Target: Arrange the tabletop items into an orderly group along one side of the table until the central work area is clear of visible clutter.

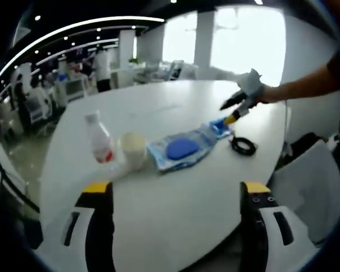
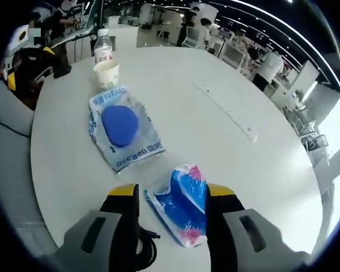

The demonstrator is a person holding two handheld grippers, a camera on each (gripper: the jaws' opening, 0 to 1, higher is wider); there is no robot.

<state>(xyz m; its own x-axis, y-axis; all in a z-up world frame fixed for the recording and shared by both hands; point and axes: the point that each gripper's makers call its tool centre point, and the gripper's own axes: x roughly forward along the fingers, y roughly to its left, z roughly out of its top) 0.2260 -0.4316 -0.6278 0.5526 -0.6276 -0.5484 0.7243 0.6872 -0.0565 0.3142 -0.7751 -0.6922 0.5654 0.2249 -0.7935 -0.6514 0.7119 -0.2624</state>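
On the round white table (image 1: 175,226) lie a clear plastic bottle with a red label (image 1: 99,139), a cream paper cup (image 1: 133,148), a clear bag holding a blue disc (image 1: 181,150) and a small blue packet (image 1: 220,126). My left gripper (image 1: 175,190) hangs open over the near table edge, short of the row and holding nothing. In the right gripper view my right gripper (image 2: 173,195) is open, with the blue packet (image 2: 184,212) lying between its jaws. The bag (image 2: 122,127), cup (image 2: 107,72) and bottle (image 2: 103,48) line up beyond it. The right gripper (image 1: 233,116) reaches in from the right.
A black coiled cable (image 1: 243,145) lies beside the packet, near the table's right edge, and shows under my right gripper's left jaw (image 2: 144,243). A grey chair (image 1: 311,187) stands at the right. Desks and people fill the office behind.
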